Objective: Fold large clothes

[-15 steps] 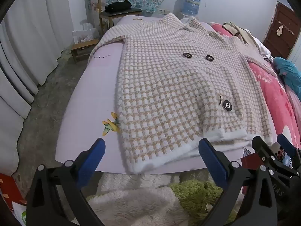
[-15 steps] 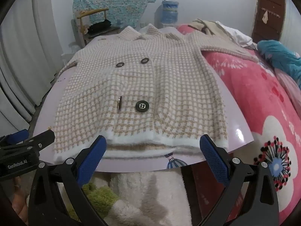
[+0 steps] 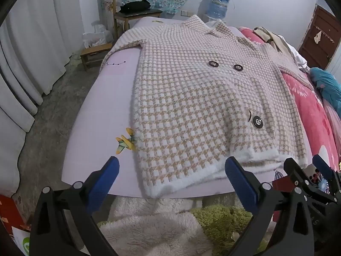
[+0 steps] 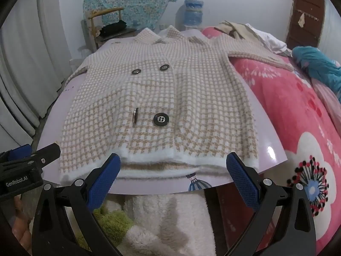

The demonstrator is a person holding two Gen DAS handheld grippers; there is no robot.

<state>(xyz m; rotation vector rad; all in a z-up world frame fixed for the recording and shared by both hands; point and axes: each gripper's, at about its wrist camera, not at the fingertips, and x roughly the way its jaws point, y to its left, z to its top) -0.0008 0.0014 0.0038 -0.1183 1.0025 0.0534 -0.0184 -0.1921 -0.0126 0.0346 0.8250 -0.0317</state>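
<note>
A beige and white checked coat with dark buttons lies flat, front up, on a pale purple board on the bed; it also shows in the right wrist view. Its white fuzzy hem faces me. My left gripper is open and empty, just short of the hem's left corner. My right gripper is open and empty, just short of the hem's middle. Each gripper shows at the edge of the other's view, the right one and the left one.
A pink flowered blanket covers the bed to the right, with a teal cloth and a pile of clothes behind. A fluffy white and green rug lies below the board. A chair, stool and curtains stand at left.
Both grippers have edged slightly towards the coat's hem. The coat has not moved.
</note>
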